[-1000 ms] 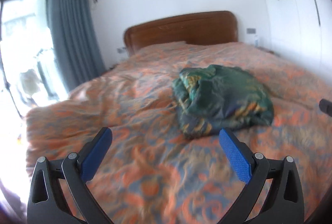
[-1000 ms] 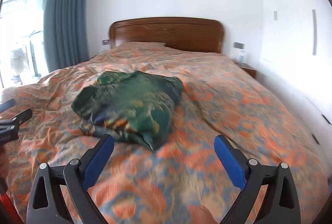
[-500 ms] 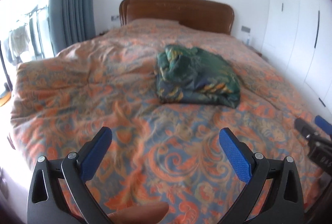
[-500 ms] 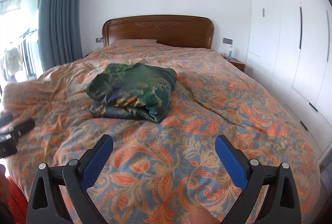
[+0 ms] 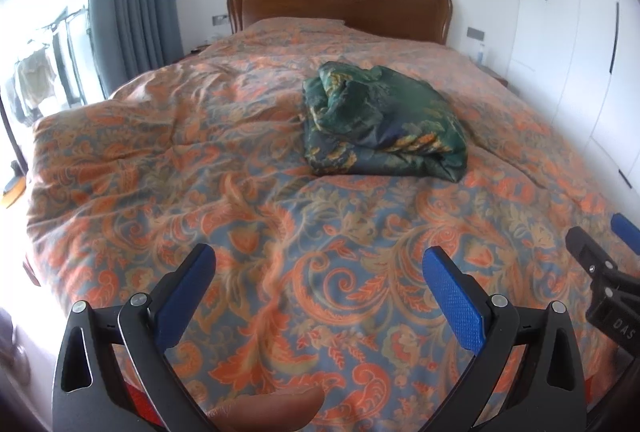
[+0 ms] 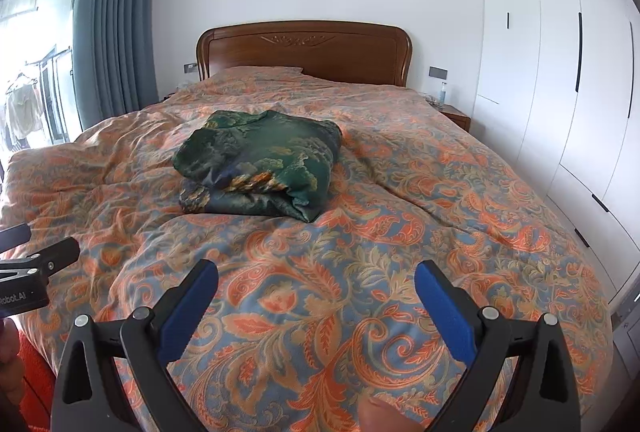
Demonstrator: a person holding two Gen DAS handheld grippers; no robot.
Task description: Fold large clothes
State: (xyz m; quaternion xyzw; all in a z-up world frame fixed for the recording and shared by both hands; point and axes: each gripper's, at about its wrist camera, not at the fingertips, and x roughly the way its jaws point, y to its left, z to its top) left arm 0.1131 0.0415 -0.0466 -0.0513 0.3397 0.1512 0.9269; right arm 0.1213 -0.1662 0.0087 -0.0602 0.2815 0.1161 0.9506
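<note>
A dark green patterned garment (image 5: 380, 124) lies folded in a compact bundle on the middle of the bed; the right wrist view shows the same green garment (image 6: 260, 160). My left gripper (image 5: 320, 272) hangs open over the orange paisley bedspread (image 5: 200, 192) near the foot of the bed, well short of the garment, with nothing between its blue pads. My right gripper (image 6: 316, 286) is likewise open and empty, back from the bundle. Each gripper's tip shows at the edge of the other's view.
A wooden headboard (image 6: 304, 48) stands against the white wall. White wardrobe doors (image 6: 560, 72) line the right side, with a nightstand (image 6: 454, 114) beside the bed. A grey-blue curtain (image 6: 112, 32) and a bright window are on the left. A fingertip (image 5: 272, 410) shows at the bottom.
Both grippers have drawn back from the garment toward the foot of the bed, so the bundle looks smaller and farther away. Both stay open.
</note>
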